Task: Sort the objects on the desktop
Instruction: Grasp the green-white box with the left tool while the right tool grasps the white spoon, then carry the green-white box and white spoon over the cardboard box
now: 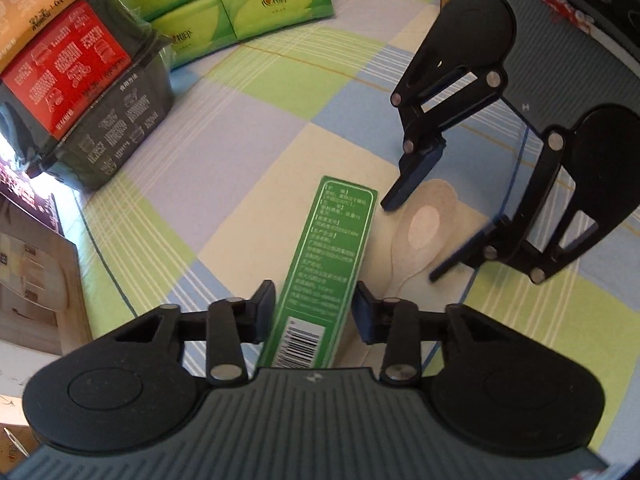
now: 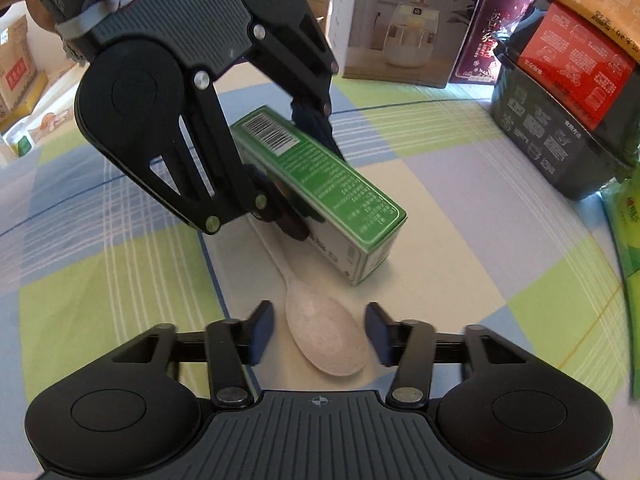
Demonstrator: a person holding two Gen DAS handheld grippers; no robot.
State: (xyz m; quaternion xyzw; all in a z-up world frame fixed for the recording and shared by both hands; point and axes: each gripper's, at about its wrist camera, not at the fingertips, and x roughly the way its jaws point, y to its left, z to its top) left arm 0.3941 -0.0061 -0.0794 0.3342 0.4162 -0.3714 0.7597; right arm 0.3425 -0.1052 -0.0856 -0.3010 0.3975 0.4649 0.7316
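Observation:
A long green box with a barcode lies on the checked cloth. My left gripper is shut on it, one pad against each long side. In the right wrist view the green box sits tilted, barcode end raised, inside the left gripper. Beside the box lies a pale speckled spoon, its handle running under the box. My right gripper stands open around the spoon's bowl, with a gap on each side. From the left wrist view, the right gripper straddles the spoon.
Green tissue packs and a stack of red and dark food boxes stand at the back left. A humidifier box and a dark purple box stand at the cloth's far edge. A hand holds the left gripper.

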